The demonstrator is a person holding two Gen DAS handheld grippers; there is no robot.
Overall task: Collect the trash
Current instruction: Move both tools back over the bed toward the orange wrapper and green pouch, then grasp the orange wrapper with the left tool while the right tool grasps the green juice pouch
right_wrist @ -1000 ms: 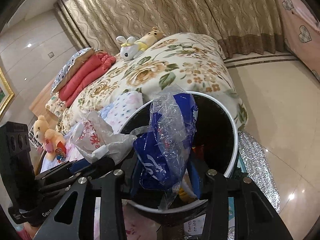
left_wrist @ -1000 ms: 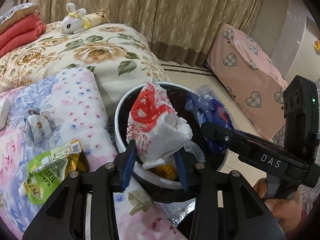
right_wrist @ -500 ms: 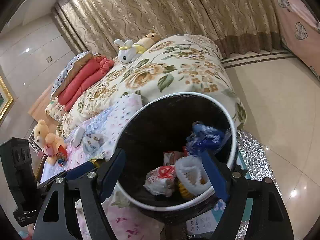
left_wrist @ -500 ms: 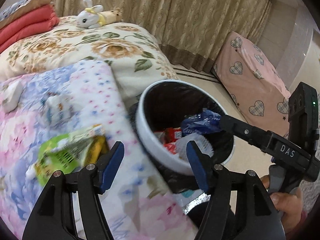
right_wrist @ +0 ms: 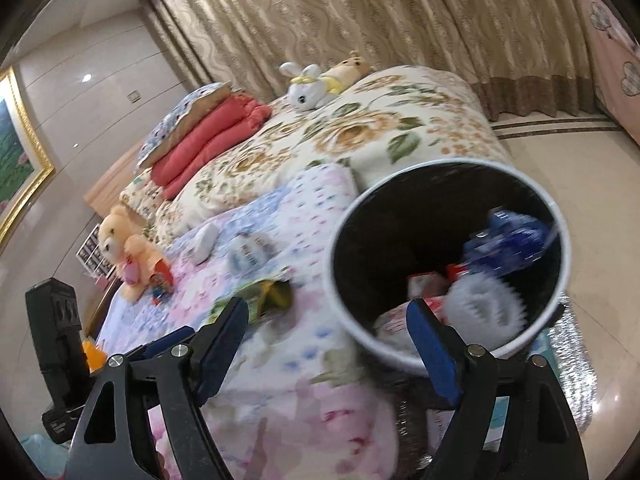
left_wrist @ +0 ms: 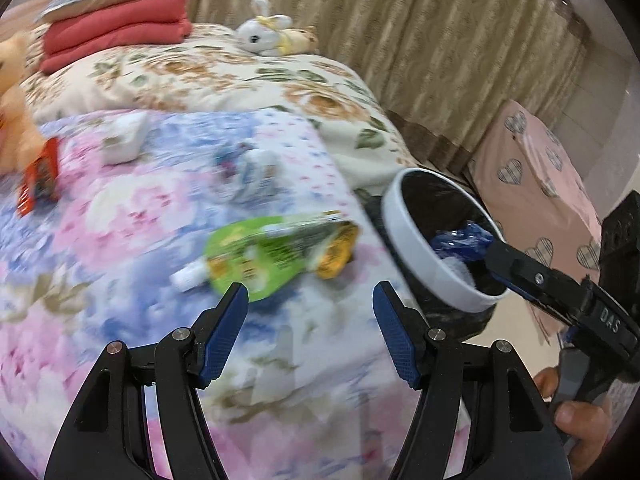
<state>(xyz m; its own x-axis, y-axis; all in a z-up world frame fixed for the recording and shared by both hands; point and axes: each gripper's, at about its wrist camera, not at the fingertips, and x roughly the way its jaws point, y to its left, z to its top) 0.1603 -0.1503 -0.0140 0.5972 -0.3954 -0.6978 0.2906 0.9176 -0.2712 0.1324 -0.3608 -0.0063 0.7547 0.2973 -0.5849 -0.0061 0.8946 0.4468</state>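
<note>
Bedding in a pastel floral print (left_wrist: 120, 240) carries a flattened green spouted drink pouch (left_wrist: 264, 256) near its right-hand edge, just beside the white-rimmed, black-lined waste bin (left_wrist: 424, 256). Both the left gripper (left_wrist: 310, 328) and the right gripper (right_wrist: 328, 344) have just been opening, and nothing is seen between their jaws. The pouch, long axis crosswise, lies directly ahead of the left gripper, judged the nearer.
</note>
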